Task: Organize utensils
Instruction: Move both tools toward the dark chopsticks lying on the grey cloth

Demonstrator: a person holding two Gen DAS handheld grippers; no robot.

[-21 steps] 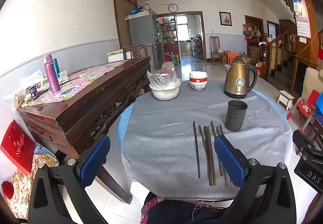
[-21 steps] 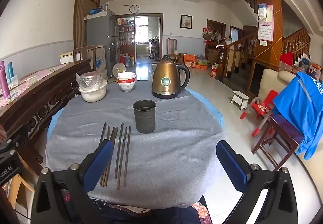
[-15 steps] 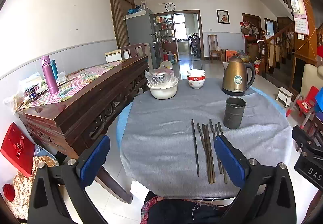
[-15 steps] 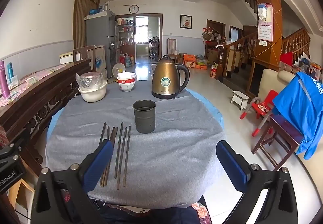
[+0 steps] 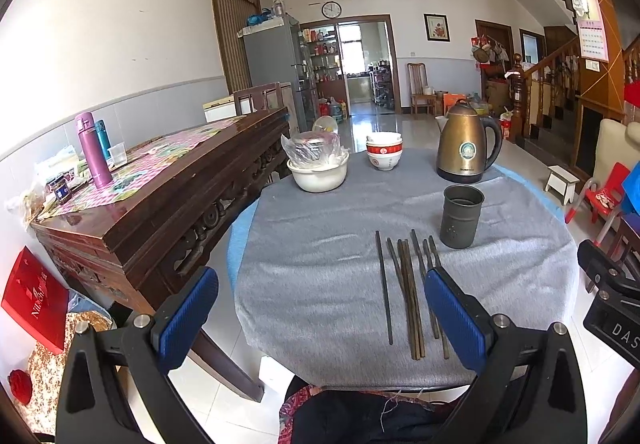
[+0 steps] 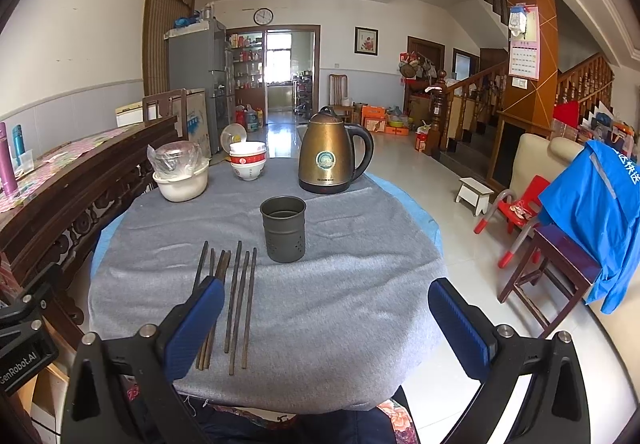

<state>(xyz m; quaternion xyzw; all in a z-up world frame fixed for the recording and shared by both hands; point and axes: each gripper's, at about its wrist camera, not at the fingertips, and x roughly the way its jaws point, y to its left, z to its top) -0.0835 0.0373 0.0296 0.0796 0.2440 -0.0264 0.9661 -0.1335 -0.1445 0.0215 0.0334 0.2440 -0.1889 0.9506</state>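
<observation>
Chopsticks (image 5: 408,296) lie bunched on the counter (image 5: 320,284) beside the holder cup (image 5: 460,215). Left claw (image 5: 320,320) and right claw (image 6: 326,324) gape empty. Risk: pinching several sticks together, or toppling the light cup.

1. At the far side of your round table's grey cloth (image 5: 320,284) stands a bronze electric kettle (image 5: 466,141), upright.
2. Left of it you see 2 stacked red-and-white bowls (image 5: 383,151).
3. Further left, a cream bowl (image 5: 318,175) holds something wrapped in clear plastic.
4. On the wooden sideboard (image 5: 160,195) stands a pink flask (image 5: 93,149).
</observation>
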